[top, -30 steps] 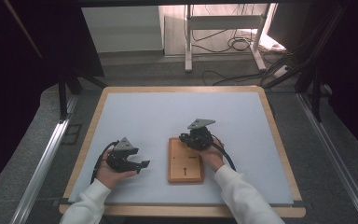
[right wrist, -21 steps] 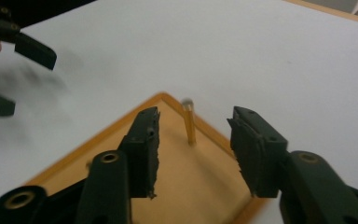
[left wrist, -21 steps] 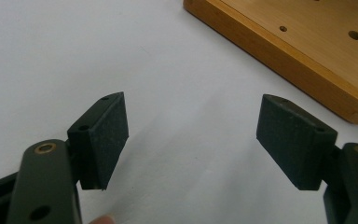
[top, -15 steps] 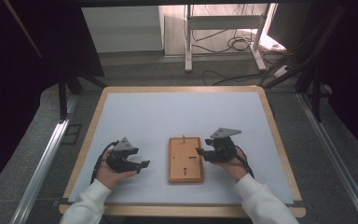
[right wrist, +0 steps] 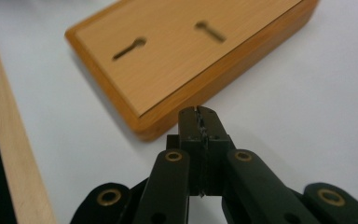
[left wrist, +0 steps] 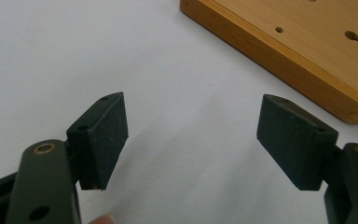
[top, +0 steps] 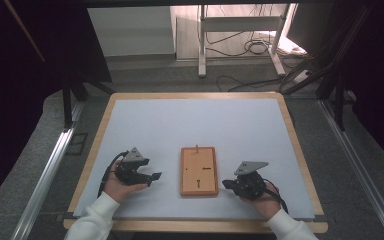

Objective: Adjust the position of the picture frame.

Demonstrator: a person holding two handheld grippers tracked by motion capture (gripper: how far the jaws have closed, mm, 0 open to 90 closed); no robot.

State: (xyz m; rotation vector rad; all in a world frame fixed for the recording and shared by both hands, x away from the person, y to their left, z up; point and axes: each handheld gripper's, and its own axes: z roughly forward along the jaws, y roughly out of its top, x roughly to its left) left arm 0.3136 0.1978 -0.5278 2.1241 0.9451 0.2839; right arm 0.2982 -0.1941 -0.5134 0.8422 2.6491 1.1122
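In the high view we see the wooden board (top: 199, 171) lying flat on the white tabletop (top: 195, 125), in the lower middle of the frame, with a small peg standing at its far edge and two keyhole slots in its top face. We hold the left gripper (top: 152, 176) at the lower left, near the board but apart from it; in the left gripper view its fingers (left wrist: 103, 135) stand wide apart with nothing between them, the board's corner at the upper right. The right gripper (top: 227, 184) sits at the lower right, just beside the board without touching it; its fingers (right wrist: 189, 122) have just closed together on nothing.
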